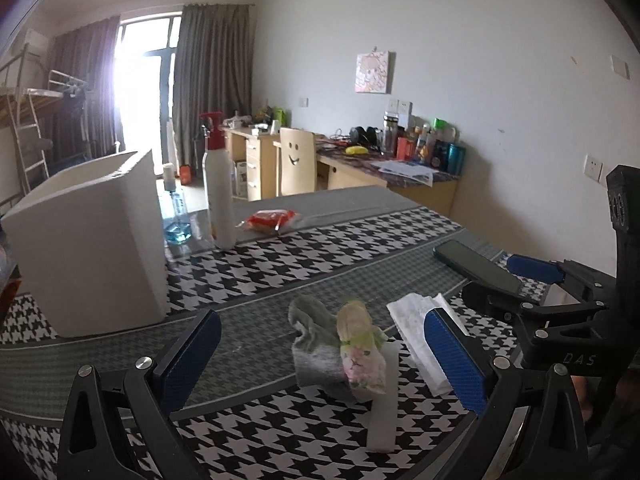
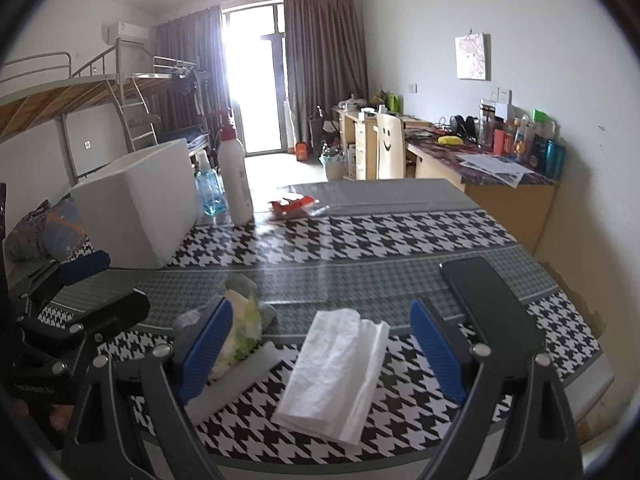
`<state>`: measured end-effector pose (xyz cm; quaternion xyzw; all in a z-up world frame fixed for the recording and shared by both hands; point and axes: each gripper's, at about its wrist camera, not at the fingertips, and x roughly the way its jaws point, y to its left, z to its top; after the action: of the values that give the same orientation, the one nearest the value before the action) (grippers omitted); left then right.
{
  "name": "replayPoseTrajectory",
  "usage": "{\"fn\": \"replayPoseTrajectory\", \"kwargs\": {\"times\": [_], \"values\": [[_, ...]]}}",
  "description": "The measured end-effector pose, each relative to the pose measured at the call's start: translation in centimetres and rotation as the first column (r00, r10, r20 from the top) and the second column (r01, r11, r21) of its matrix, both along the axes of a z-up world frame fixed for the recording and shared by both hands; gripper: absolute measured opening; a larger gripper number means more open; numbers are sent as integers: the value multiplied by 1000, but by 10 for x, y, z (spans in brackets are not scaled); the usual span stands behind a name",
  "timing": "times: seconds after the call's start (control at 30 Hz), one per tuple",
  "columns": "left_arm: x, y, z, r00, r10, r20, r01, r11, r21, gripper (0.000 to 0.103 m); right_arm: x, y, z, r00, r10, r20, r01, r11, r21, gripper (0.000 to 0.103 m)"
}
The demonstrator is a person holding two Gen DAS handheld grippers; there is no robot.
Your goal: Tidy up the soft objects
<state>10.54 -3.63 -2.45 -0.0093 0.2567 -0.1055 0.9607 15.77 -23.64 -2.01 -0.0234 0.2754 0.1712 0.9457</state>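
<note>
Black-and-white houndstooth cloth (image 2: pixel 360 248) covers the table, with grey bands across it. Behind it we see a room with a desk (image 2: pixel 504 184), curtains and a bunk bed. On the cloth stand a white box (image 1: pixel 88 240), a white bottle (image 1: pixel 219 196) and a red packet (image 1: pixel 269 220); a phone (image 2: pixel 488 300) lies to the right.

Our left gripper (image 1: pixel 324 356) is spread wide and holds nothing, with the sock bundle (image 1: pixel 340 348) lying between its fingers. Our right gripper (image 2: pixel 320 348) is equally wide and empty, framing the tissue (image 2: pixel 336 372).

The bundle partly covers a white strip (image 1: pixel 384 404); we cannot tell what that is.
</note>
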Motion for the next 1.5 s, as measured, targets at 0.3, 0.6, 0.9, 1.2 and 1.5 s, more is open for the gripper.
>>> {"fn": "replayPoseTrajectory", "kwargs": {"times": [0.3,0.6,0.9,1.2,1.5], "values": [[13,-12,-14,998,-30,-53,31,1000,6,91,4,-12,-18,998,-33,-48,32,999,-9,93],[24,-23,-28,991,-76,-112,78,997,12,68,8,-16,-32,995,-40,-90,39,999,-10,93],[32,-31,-41,981,-83,-174,91,995,40,49,10,-18,-40,992,-42,-116,41,999,-5,93],[37,-38,-50,970,-110,-217,124,991,51,31,14,-19,-49,990,-39,-138,39,999,-2,93],[30,-37,-43,972,-141,-188,149,989,25,17,14,-20,-52,988,-44,-146,44,999,1,93]]}}
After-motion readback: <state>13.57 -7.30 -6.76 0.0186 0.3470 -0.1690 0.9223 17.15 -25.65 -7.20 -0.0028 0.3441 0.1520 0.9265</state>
